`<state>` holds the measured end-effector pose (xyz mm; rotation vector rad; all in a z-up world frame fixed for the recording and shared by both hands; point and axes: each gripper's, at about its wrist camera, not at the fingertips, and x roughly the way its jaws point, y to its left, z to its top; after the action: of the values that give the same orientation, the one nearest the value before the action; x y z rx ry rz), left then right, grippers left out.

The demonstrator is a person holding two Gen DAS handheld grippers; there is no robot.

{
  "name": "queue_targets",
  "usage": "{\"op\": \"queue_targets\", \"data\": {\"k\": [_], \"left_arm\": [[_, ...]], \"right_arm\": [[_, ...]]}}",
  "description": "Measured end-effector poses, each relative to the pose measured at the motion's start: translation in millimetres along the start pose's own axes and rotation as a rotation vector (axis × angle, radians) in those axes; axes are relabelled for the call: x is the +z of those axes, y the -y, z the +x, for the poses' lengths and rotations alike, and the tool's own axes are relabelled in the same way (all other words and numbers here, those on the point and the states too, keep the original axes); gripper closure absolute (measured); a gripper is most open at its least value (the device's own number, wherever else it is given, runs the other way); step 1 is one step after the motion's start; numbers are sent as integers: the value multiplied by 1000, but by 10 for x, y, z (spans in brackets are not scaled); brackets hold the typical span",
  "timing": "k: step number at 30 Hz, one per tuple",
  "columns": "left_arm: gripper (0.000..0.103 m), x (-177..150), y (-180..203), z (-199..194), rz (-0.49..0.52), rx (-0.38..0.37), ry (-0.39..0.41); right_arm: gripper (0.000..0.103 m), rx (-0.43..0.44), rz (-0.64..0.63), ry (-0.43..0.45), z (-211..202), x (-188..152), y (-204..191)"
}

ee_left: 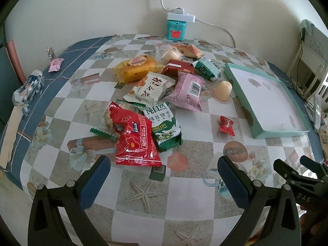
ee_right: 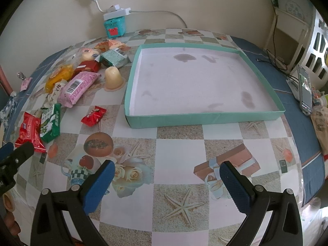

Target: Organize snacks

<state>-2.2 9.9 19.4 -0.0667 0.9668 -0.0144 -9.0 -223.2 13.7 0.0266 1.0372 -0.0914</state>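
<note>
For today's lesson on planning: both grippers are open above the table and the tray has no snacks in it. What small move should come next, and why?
Probably ease the left gripper forward and down over the red packet. It is the snack nearest its open jaws, and the green tray is still bare. The right gripper hangs over bare tablecloth near the tray, with no snack close to it.

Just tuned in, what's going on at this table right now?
Sorting hasn't begun. The left gripper and right gripper both hover open above the tablecloth, holding nothing. The teal tray has no snacks in it; the snack packets, including the red packet and the jelly cup, lie loose to its left.
</note>
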Motion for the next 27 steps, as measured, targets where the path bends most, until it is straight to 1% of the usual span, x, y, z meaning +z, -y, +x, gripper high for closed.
{"op": "queue_targets", "data": {"k": [18,27], "left_arm": [[0,11,-27,-45,-12,-6,5],[0,13,-5,-36,-7,-8,7]], "right_arm": [[0,-8,9,13,-30,1,8],[0,6,6,8,-19,-2,5]]}}
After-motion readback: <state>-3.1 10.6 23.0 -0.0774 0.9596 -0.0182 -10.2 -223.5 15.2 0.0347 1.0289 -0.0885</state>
